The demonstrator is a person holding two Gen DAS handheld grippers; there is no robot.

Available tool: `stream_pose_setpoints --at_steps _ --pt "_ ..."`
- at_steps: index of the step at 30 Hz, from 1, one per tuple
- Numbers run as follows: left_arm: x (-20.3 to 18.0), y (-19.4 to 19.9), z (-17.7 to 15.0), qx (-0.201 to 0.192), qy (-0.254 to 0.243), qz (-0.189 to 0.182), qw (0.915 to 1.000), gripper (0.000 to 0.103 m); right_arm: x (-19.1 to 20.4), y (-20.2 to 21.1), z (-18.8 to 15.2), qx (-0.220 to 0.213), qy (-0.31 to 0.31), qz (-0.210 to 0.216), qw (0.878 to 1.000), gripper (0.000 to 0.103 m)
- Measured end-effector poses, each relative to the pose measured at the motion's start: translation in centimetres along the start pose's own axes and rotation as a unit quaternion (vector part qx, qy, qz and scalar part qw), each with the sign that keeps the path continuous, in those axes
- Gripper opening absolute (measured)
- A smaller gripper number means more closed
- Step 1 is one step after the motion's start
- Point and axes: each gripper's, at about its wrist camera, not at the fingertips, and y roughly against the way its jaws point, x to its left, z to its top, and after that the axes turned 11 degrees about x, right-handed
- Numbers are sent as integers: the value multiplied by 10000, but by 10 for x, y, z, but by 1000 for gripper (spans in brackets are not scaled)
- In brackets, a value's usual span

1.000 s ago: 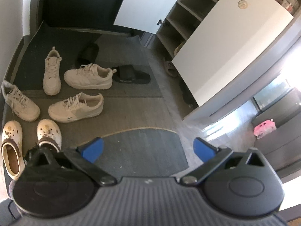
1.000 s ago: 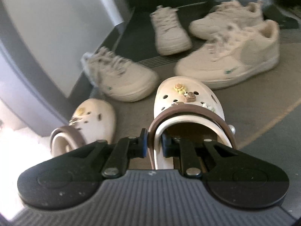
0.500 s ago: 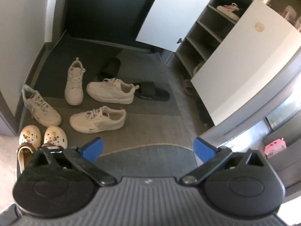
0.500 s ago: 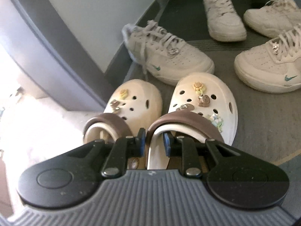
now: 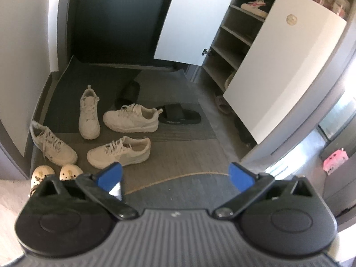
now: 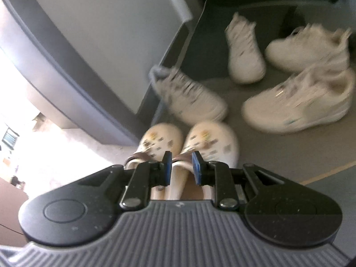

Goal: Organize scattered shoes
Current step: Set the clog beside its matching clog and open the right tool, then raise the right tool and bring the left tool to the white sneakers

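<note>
Right gripper (image 6: 181, 166): jaws have just been opening and now stand a narrow gap apart. Nothing is gripped. The brown heel strap of the right clog (image 6: 211, 140) shows through the gap, below the pads and not pressed by them. View is motion-blurred.

Left gripper (image 5: 175, 175): jaws wide open, empty, held over the dark mat (image 5: 178, 187) right of the clogs.

Clogs: cream pair with charms, side by side on the floor, toes pointing away from the right gripper, left clog (image 6: 160, 140) just beside the right one. Close to the wall corner.

Four white sneakers, scattered beyond the clogs:
- nearest sneaker (image 5: 53, 146), just past the clogs, along the wall
- second sneaker (image 5: 120, 152), beyond-right of the clogs, lying crosswise
- third sneaker (image 5: 89, 113), farther off, toe towards the clogs
- fourth sneaker (image 5: 131, 119), farther right, crosswise

Two black slides, farther from the clogs than any sneaker: one slide (image 5: 180, 116) touching the fourth sneaker's heel, the other slide (image 5: 129, 91) behind it.

Cabinet (image 5: 278, 66), far right of the clogs, doors open, a pink shoe (image 5: 253, 4) on an upper shelf.
</note>
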Motion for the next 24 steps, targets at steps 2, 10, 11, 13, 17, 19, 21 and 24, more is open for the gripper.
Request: stream_pose_setpoints --at_steps 2,10,11,13,17,19,21,24 --pt "-4 5 -1 -91 -10 -34 10000 103 -8 19 1 -28 104 -238 9997 24" --pt "7 42 -6 -765 230 -258 9965 103 -63 147 17 -274 -596 -821 9945 24" --pt "11 48 -6 -881 254 -262 9954 103 -66 153 19 -297 -674 -832 9938 24" --pt "19 60 -5 -1113 304 -270 9930 103 -85 213 27 -554 -1092 -1059 9868 24" --pt "35 69 2 -1338 468 46 9899 103 -93 276 31 -960 -1593 -1154 9758 24" --pt "45 70 6 -1454 669 109 9870 103 -100 313 24 -1258 -2144 -796 9653 24" --pt "49 69 10 -1524 760 162 9853 103 -102 342 18 -1558 -2420 -551 9561 24" --pt "54 62 25 -1577 728 391 9840 103 -99 359 7 -1948 -2343 -281 9520 24"
